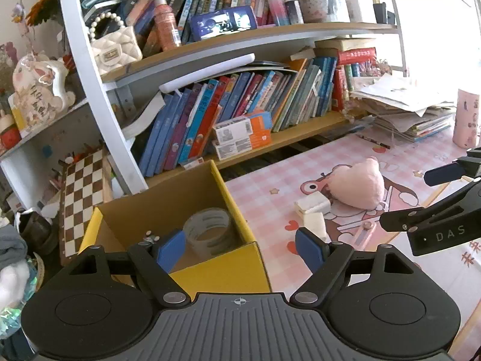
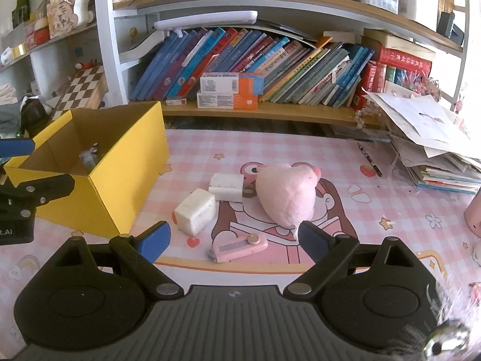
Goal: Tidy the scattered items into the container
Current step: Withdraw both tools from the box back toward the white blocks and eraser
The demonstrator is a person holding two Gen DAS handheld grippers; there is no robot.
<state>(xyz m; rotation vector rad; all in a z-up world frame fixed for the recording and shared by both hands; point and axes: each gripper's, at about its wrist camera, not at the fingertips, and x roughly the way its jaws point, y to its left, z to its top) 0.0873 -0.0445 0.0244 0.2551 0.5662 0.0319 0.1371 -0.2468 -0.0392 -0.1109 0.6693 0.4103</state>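
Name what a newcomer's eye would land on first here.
The yellow box stands open at the left of the pink checked mat, a tape roll inside. A pink plush lies mid-mat, with two white blocks and a pink utility knife nearby.

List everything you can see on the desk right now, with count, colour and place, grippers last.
box: 1, yellow, left on mat
tape roll: 1, clear, inside box
foam blocks: 2, white, mid-mat beside box
plush toy: 1, pink, centre of mat
utility knife: 1, pink, near edge, before right gripper
pencil: 1, dark, mat's far right
paper stack: 1, mixed, far right
left gripper: open, over box
right gripper: open, above knife
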